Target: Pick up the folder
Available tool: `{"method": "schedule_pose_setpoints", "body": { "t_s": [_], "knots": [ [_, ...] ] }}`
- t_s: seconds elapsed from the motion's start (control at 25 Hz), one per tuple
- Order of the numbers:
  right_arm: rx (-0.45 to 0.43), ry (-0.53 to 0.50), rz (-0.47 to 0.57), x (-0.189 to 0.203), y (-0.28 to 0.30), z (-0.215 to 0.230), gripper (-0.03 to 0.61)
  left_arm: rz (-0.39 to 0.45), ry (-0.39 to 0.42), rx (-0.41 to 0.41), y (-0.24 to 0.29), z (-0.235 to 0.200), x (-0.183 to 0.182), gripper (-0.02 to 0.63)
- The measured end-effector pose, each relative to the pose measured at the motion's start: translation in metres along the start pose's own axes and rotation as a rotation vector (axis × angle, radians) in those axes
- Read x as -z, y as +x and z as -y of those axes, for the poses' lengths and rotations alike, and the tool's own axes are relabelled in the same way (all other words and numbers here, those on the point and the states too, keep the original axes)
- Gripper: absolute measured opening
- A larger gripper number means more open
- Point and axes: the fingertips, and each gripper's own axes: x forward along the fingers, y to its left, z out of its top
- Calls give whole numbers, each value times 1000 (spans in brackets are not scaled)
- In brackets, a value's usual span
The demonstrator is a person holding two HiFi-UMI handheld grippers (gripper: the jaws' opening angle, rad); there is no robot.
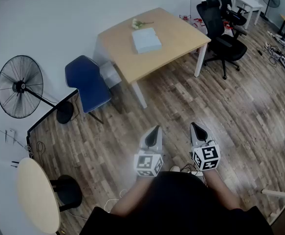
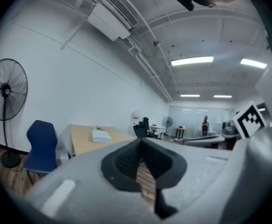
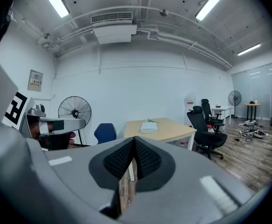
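Note:
A pale blue-white folder lies flat on the light wooden table across the room; it also shows as the folder in the left gripper view and the folder in the right gripper view. Both grippers hang over the floor close to the person's body, far short of the table. The left gripper is shut with nothing in it, and so is the right gripper. Each one's jaws meet tip to tip in its own view.
A blue chair stands at the table's near-left corner. A black standing fan is on the left. Black office chairs stand to the table's right. A round pale table sits at lower left. Cables lie on the wooden floor at right.

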Motion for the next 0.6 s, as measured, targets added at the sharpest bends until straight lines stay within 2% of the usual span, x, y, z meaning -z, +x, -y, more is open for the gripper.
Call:
{"method": "schedule_pose_setpoints", "body": {
  "t_s": [0.12,0.32,0.48,0.6],
  "knots": [
    [3,-9,10,-3,2,6,0,2,8,3,4,0,0,1],
    [-27,52,-1,1,-1,14,0,-2,14,-4,7,5,1,1],
    [-25,7,8,5,-8,19,0,-8,22,-1,10,14,6,1],
    [-26,23,24,4,-8,26,0,-20,22,9,17,20,11,0]
  ]
}}
